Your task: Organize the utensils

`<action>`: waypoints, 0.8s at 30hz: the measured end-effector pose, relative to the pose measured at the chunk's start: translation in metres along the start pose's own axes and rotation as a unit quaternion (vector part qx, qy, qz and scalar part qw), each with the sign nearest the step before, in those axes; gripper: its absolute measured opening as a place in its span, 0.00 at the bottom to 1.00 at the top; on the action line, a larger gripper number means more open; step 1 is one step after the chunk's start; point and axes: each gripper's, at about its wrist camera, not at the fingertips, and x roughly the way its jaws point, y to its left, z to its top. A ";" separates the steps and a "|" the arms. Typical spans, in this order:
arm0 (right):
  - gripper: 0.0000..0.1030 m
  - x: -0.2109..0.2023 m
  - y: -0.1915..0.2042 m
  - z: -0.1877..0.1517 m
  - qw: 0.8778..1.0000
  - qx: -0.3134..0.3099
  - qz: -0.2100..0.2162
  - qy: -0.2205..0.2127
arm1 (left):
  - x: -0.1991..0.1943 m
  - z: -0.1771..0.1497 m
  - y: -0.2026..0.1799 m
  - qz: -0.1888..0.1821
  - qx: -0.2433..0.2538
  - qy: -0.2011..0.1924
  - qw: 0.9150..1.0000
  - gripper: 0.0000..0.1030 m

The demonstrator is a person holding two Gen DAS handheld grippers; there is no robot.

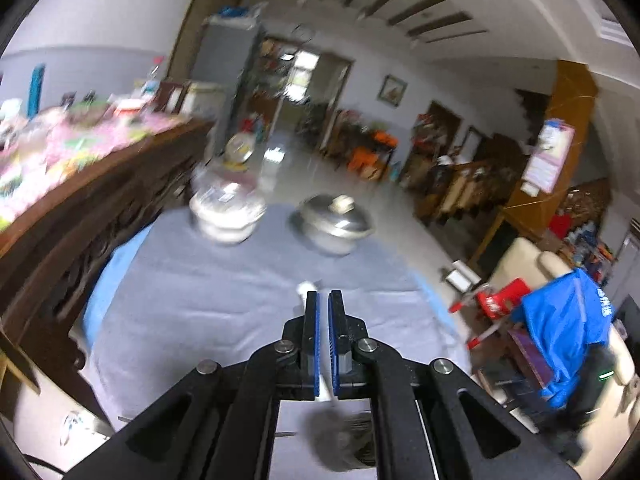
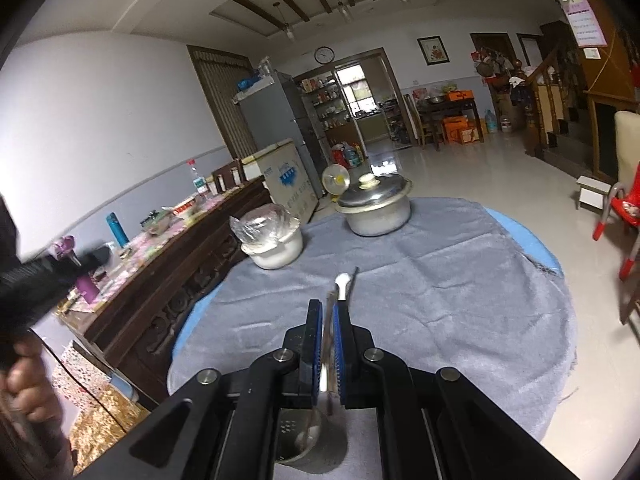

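Over the metal holder [image 2: 308, 436], the right hand-held gripper [image 2: 328, 344] is pinching loosely bunched utensils [image 2: 344, 288]; they are risking slipping out sideways.

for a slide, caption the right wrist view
Right tool shut on a spoon above a metal holder, two pots on a grey cloth.

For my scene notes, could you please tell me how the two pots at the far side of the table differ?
The left pot is white and topped with crinkled clear plastic; the right pot is bare metal under a domed metal lid with a knob. The left pot looks smaller than the right pot. Both stand upright, apart, on the grey cloth.
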 end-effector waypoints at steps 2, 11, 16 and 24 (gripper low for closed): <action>0.06 0.003 -0.008 -0.003 1.000 0.012 -0.004 0.008 | 0.025 -0.017 0.038 0.027 -0.016 0.037 0.999 0.03; 0.07 0.025 -0.024 -0.011 0.998 0.035 -0.017 0.048 | 0.085 -0.130 0.067 0.017 0.073 0.225 0.972 0.10; 0.12 0.037 -0.025 -0.022 0.996 0.041 -0.015 0.075 | 0.106 -0.145 0.057 0.009 0.110 0.255 0.961 0.33; 0.23 0.045 -0.054 -0.039 0.991 0.073 -0.051 0.099 | 0.129 -0.164 0.029 0.016 0.211 0.278 0.937 0.39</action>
